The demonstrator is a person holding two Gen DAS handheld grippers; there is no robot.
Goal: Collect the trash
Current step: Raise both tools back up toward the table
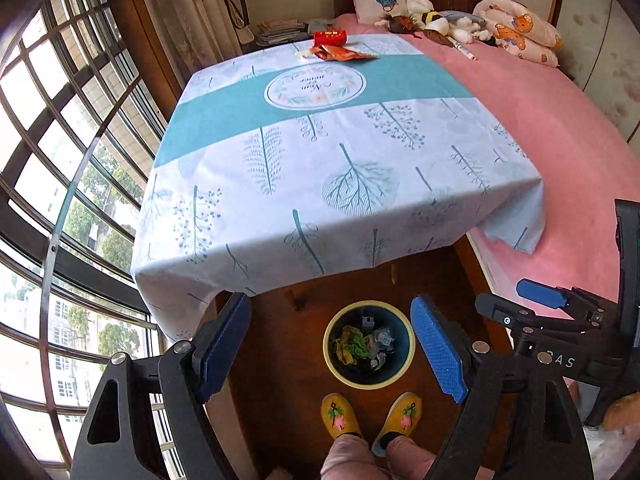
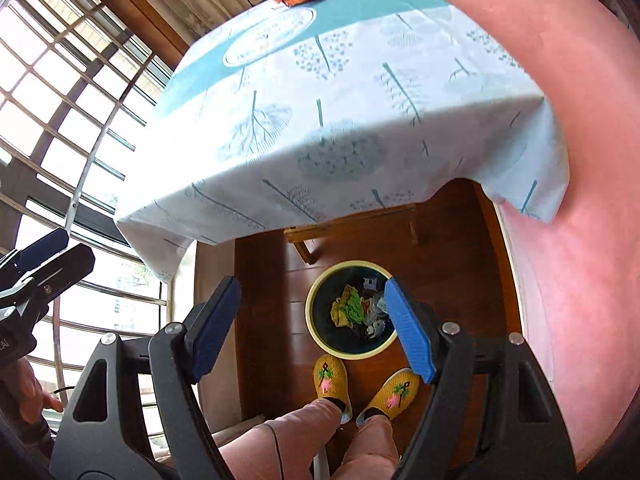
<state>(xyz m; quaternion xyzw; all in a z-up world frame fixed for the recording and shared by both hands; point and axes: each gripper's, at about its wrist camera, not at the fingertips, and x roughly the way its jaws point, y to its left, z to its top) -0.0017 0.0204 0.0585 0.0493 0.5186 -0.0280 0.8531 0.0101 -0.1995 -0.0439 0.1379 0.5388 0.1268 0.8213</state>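
Item: trash collection, part done by our reckoning

Left gripper: black frame, blue ribbed pads, jaws spread wide and holding nothing; it hangs above the floor on the near side of the table.

Tablecloth: smooth white fabric printed with teal trees, one teal band and a round wreath emblem; it drapes over the table's near edge.

Wrappers: crinkled orange-red foil, flat and creased, at the far edge of the table. We count these as the work left. Just behind them sits a red box, squat and glossy; whether it is trash we cannot tell.

Bin: round, dark inside with a pale yellow rim, on the dark wooden floor near the yellow slippers. It already holds crumpled paper, green-yellow and grey; this we count as done.

Right gripper: same build, jaws likewise wide and empty, above the bin.

Bed: pink matte sheet, far right, with soft toys at the head
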